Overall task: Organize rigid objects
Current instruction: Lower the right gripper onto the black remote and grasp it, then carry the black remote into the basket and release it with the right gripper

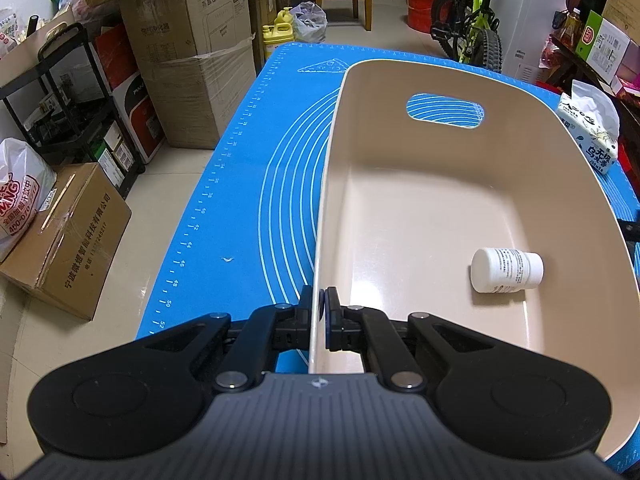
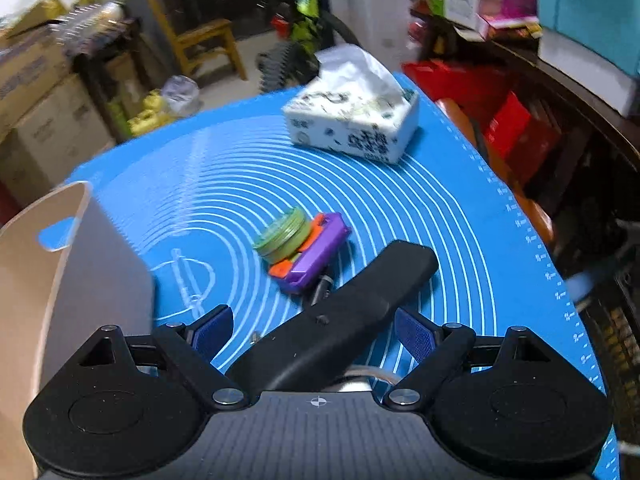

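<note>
Left gripper [image 1: 322, 308] pinches bin [image 1: 400, 200] wall — bottle [image 1: 507, 270] inside.

I am seeing a beige rectangular bin [image 1: 460, 200] with an oval handle cut-out standing upright on the blue mat; its near left wall is sitting between my left fingers. A white cylindrical bottle [image 1: 506, 270] with a printed label is lying on its side on the bin's floor, toward the right wall. Beside the bin, a green round tin [image 2: 282, 236] is leaning against a purple-and-orange block [image 2: 316, 256], and a long black handle-shaped object [image 2: 340, 316] is lying diagonally nearest me.
</note>
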A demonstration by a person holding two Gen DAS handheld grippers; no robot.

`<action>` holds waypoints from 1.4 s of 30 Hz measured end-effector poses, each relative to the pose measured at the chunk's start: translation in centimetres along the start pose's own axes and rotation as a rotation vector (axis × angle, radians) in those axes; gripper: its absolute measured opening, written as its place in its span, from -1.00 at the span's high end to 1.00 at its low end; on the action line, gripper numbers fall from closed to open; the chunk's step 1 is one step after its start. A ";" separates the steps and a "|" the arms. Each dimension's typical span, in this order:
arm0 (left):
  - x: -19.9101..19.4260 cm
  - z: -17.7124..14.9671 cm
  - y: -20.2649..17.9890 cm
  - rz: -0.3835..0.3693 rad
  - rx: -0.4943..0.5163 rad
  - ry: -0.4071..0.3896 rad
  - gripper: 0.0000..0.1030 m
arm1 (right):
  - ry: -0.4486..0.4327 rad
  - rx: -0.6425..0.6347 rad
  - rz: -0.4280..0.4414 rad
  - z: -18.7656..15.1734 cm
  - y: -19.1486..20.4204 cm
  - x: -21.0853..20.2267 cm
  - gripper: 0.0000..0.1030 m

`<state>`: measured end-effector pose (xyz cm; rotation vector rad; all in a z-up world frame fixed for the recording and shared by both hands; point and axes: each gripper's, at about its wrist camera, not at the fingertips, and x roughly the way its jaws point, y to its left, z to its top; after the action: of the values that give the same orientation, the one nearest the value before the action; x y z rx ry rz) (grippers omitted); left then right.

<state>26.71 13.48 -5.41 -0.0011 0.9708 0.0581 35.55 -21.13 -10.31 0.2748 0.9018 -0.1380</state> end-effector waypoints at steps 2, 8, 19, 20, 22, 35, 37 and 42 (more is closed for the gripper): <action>-0.1 0.1 -0.1 -0.003 -0.001 0.000 0.88 | 0.012 0.018 -0.009 0.1 0.3 0.9 -0.76; -0.3 0.2 0.2 -0.016 -0.007 -0.003 0.88 | 0.076 0.049 -0.059 0.3 0.9 3.7 -0.71; -0.3 0.4 0.3 -0.032 -0.022 -0.003 0.88 | 0.047 0.096 0.012 -0.2 0.2 3.2 -0.18; -0.3 0.4 0.3 -0.032 -0.022 -0.002 0.88 | 0.048 0.098 0.020 -0.3 0.1 3.1 -0.15; -0.3 0.4 0.1 -0.029 -0.020 -0.002 0.88 | 0.039 0.096 0.032 -0.4 0.2 2.8 -0.10; -0.2 0.4 0.2 -0.024 -0.017 -0.003 0.88 | -0.050 0.012 0.055 -0.4 0.9 0.5 0.38; -0.2 0.4 0.3 -0.023 -0.015 -0.003 0.88 | -0.045 0.016 0.057 -0.2 0.9 0.6 0.37; -0.2 0.5 0.3 -0.024 -0.016 -0.003 0.88 | -0.001 0.039 -0.024 -0.1 0.3 1.1 0.40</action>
<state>26.99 13.76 -5.01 -0.0275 0.9675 0.0440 36.23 -20.77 -11.22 0.3001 0.9022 -0.1785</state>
